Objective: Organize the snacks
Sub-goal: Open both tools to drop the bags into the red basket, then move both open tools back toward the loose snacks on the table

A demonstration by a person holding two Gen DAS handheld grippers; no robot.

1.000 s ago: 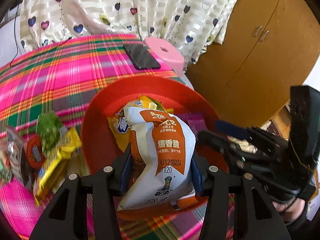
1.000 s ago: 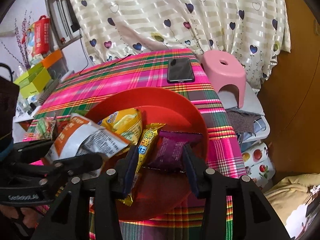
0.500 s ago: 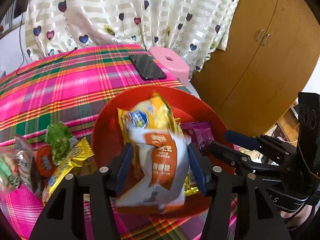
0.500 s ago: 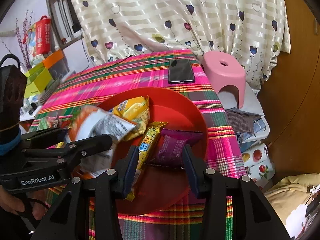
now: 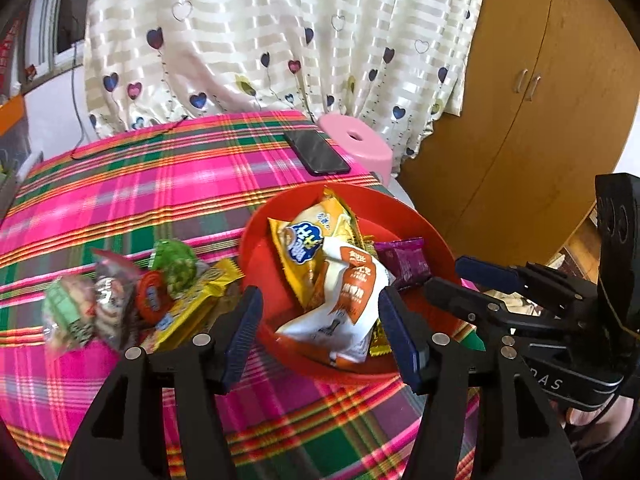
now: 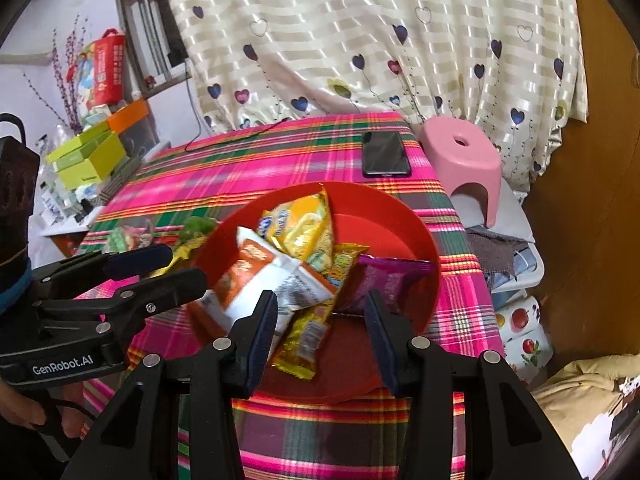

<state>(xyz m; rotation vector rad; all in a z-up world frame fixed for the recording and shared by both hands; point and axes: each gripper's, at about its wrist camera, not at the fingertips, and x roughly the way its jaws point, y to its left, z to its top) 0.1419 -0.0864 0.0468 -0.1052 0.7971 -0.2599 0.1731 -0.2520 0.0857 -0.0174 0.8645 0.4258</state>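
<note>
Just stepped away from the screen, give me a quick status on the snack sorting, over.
Left gripper just opened, empty; right gripper open, empty. White-orange packet now in red bowl. Loose snacks left on tablecloth; nothing blocking.

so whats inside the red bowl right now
In the red bowl: a white-and-orange packet on top, a yellow bag, a purple packet and a yellow bar. Anything beneath them is covered.

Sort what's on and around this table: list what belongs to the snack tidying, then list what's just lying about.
Job:
- red bowl
- white-and-orange packet, yellow packet and purple packet, in the bowl
- loose snacks on the cloth beside the bowl
- left gripper, right gripper, both open

Lying about:
- phone
- pink stool
- cable
- green boxes
</note>
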